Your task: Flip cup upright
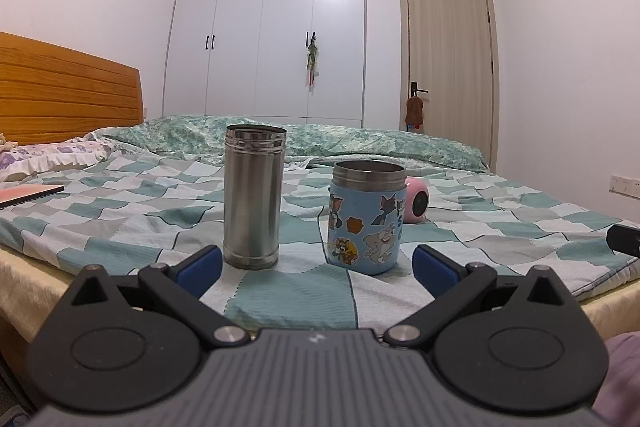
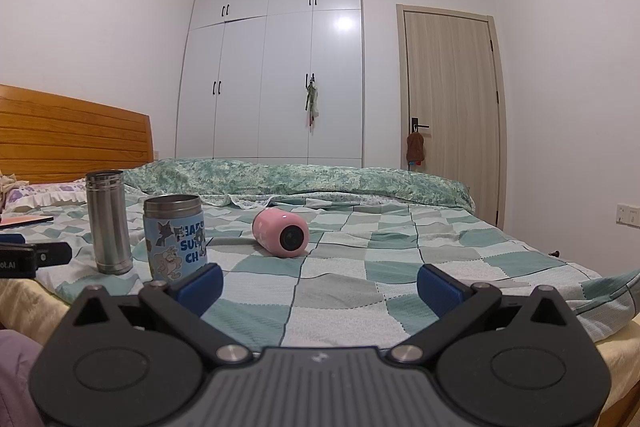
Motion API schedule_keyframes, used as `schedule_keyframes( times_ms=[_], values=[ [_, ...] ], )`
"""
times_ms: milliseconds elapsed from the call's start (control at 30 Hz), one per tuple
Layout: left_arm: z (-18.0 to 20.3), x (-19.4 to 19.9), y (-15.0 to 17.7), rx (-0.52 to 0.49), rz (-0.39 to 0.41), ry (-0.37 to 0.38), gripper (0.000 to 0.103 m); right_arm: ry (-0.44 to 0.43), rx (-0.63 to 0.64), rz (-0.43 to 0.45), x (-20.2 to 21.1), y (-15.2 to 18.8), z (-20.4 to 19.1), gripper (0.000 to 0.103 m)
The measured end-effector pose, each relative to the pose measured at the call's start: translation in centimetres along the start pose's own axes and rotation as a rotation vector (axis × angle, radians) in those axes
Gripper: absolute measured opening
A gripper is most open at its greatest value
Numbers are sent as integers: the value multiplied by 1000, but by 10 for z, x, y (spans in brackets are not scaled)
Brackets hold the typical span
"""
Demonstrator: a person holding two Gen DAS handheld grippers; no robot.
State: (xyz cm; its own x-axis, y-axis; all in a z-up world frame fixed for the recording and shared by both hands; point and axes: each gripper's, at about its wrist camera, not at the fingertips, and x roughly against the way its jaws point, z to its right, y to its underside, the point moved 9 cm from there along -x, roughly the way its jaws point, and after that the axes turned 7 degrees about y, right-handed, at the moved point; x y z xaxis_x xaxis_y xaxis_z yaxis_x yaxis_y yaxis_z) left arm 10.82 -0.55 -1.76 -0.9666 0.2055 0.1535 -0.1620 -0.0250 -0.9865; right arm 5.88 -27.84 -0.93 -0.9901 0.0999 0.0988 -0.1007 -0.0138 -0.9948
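Note:
A pink cup (image 2: pixel 281 233) lies on its side on the checked bed cover, its open mouth facing me; in the left wrist view it (image 1: pixel 416 204) peeks out behind the blue cup. A tall steel cup (image 1: pixel 253 195) and a blue cartoon cup (image 1: pixel 366 223) stand upright near the bed's front edge; both also show in the right wrist view, the steel cup (image 2: pixel 108 221) left of the blue cup (image 2: pixel 175 237). My left gripper (image 1: pixel 318 269) is open and empty just short of these two. My right gripper (image 2: pixel 320 287) is open and empty, well short of the pink cup.
The bed (image 2: pixel 400 267) has a green quilt (image 2: pixel 300 179) rolled along its far side and a wooden headboard (image 2: pixel 72 135) at the left. A flat reddish book (image 1: pixel 28 195) lies at the left. A wardrobe (image 2: pixel 276 67) and a door (image 2: pixel 450 95) stand behind.

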Motion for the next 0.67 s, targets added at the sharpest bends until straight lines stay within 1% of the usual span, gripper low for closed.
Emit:
schedule_keyframes(
  times_ms=[667],
  values=[
    [-2, 3, -2, 3, 12, 0, 103, 0, 0, 1, 0, 0, 0, 103]
  ],
)
